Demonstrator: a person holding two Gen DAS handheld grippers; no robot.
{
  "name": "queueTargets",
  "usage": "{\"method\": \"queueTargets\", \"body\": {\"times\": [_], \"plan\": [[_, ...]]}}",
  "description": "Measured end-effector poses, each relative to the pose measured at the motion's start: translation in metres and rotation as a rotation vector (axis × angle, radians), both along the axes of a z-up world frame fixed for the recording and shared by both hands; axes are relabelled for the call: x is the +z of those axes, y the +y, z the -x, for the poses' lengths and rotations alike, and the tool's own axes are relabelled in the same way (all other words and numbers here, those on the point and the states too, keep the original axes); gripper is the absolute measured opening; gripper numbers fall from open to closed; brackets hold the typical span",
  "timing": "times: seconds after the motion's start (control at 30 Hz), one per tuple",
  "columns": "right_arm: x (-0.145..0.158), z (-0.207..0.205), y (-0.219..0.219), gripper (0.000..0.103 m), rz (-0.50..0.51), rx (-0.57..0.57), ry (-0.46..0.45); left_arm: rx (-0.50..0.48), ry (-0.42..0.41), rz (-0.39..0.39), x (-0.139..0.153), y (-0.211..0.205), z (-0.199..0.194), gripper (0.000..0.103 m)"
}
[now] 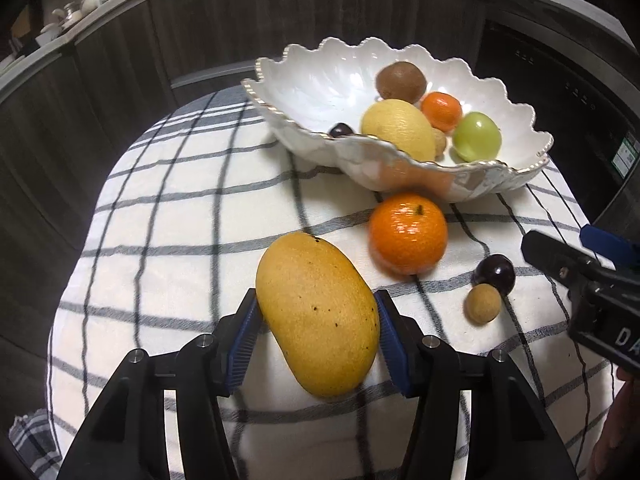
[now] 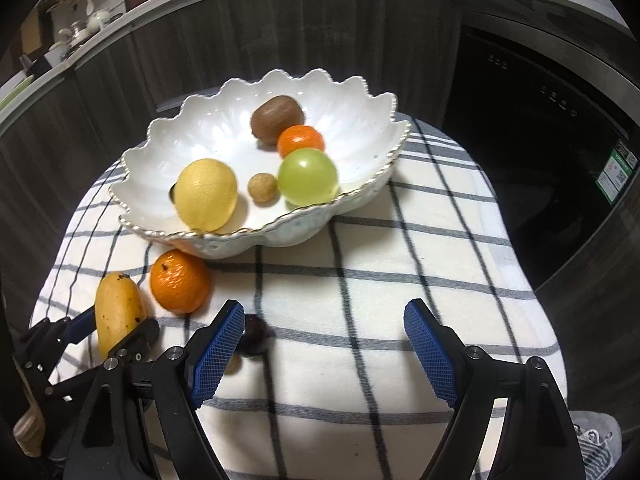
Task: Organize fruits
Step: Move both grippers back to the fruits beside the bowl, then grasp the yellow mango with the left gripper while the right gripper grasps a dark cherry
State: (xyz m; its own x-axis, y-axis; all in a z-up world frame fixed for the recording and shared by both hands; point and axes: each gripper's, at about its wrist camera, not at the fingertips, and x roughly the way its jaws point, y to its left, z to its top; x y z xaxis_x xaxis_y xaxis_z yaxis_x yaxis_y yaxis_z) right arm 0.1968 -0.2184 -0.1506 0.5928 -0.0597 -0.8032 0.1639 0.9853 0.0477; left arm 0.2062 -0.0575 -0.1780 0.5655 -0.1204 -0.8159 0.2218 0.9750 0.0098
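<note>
The white scalloped bowl [image 2: 360, 128] stands on a checked cloth [image 2: 360, 280] and serves as the landmark here. Inside it lie a brown kiwi [image 2: 277, 121], a small orange [image 2: 301, 140], a green round fruit [image 2: 308, 177], a small tan fruit [image 2: 262, 187] and a lemon [image 2: 207, 194]; in the left wrist view a dark cherry [image 1: 341, 130] shows behind the lemon.

Just in front of the bowl, almost touching its base, sits a larger orange [image 1: 407, 233] on the cloth. Nearer the camera than that orange lies the mango [image 1: 318, 314], its stem end pointing toward the bowl. The left hand-held gripper [image 1: 318, 334] has its blue pads pressed against the mango's two long sides, so it is gripping the mango, which looks to rest on the cloth.

To the right of the mango in the left wrist view, well in front of the bowl, a dark plum-like fruit [image 1: 495, 273] and a small tan ball [image 1: 483, 303] lie touching each other.

The right hand-held gripper [image 2: 324, 344] hangs over the cloth in front of the bowl with its jaws spread wide and nothing between the pads; the dark fruit sits just beside its left finger [image 2: 218, 354], partly hidden behind it.
</note>
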Motion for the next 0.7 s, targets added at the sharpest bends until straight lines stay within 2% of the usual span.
{"method": "queueTargets", "body": {"times": [0.23, 0.4, 0.63, 0.7], "plan": [[-0.004, -0.004, 0.022, 0.081, 0.003, 0.074, 0.016, 0.041, -0.018, -0.001, 0.004, 0.019, 0.001, 0.055], [-0.013, -0.011, 0.031, 0.064, -0.014, 0.101, 0.049, 0.06, -0.013, 0.02, 0.005, 0.027, -0.001, 0.055], [-0.024, -0.018, 0.031, 0.049, -0.081, 0.101, 0.09, 0.065, -0.022, 0.035, 0.008, 0.029, -0.001, 0.055], [-0.025, -0.02, 0.033, 0.037, -0.102, 0.112, 0.101, 0.066, -0.021, 0.036, 0.008, 0.029, -0.001, 0.055]]}}
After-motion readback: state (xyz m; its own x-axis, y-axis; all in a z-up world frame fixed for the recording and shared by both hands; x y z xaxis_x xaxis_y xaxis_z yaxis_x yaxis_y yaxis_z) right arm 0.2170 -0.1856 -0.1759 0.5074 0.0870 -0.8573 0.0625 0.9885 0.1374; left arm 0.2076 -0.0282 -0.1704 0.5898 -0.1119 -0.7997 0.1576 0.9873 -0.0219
